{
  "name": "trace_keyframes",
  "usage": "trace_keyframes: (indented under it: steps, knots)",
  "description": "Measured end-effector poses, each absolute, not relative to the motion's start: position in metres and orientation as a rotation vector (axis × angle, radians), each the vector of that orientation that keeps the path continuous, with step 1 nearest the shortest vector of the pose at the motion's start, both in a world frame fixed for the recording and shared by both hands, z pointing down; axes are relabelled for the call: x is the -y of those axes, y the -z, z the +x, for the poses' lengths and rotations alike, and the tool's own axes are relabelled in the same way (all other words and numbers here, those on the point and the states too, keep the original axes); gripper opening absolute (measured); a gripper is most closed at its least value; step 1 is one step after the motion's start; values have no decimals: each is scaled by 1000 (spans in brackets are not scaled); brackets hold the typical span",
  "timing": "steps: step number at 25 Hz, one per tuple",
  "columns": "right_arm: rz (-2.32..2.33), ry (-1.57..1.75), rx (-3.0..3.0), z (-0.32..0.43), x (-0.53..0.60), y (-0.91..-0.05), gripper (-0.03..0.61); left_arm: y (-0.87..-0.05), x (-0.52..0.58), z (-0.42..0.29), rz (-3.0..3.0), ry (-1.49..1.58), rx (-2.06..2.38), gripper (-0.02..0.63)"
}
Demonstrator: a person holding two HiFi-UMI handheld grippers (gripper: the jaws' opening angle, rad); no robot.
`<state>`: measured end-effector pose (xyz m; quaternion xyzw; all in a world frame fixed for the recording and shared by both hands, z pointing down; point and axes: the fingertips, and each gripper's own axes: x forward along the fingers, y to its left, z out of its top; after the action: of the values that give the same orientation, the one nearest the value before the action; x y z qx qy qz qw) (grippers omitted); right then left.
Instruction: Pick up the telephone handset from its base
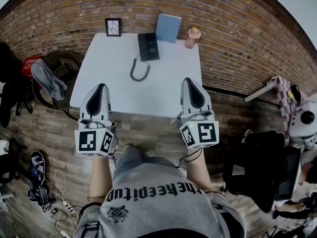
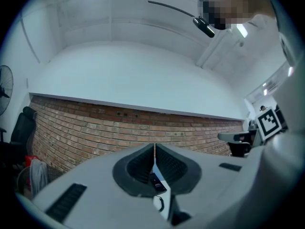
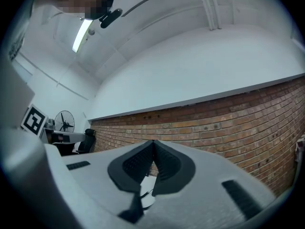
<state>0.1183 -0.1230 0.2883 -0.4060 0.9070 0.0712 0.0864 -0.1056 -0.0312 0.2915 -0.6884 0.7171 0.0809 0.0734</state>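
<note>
A black telephone (image 1: 148, 46) with its handset on the base lies at the far side of the white table (image 1: 163, 90). Its coiled cord (image 1: 140, 69) curls toward me. My left gripper (image 1: 100, 87) hangs over the table's near left edge, jaws shut and empty. Over the near right edge is my right gripper (image 1: 189, 80), also shut with nothing held. Both sit well short of the phone. In the left gripper view the telephone (image 2: 156, 181) shows as a sliver below the closed left gripper (image 2: 154, 148). In the right gripper view the right gripper (image 3: 153, 143) has its tips together, and only a strip of table and cord shows.
A small framed picture (image 1: 113, 27), a blue book (image 1: 168, 28) and a pinkish cup (image 1: 193, 36) stand along the brick wall behind the phone. A fan (image 1: 54, 78) draped with cloth stands left of the table, a black chair (image 1: 257, 167) to the right.
</note>
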Motion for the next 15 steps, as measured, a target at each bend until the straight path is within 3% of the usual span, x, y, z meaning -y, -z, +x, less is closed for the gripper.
trace_keyframes:
  steps: [15]
  knots:
    - [-1258,-210,-2700,92,184,-294,3,-302,103,-129,-2135,-243,-2130,13]
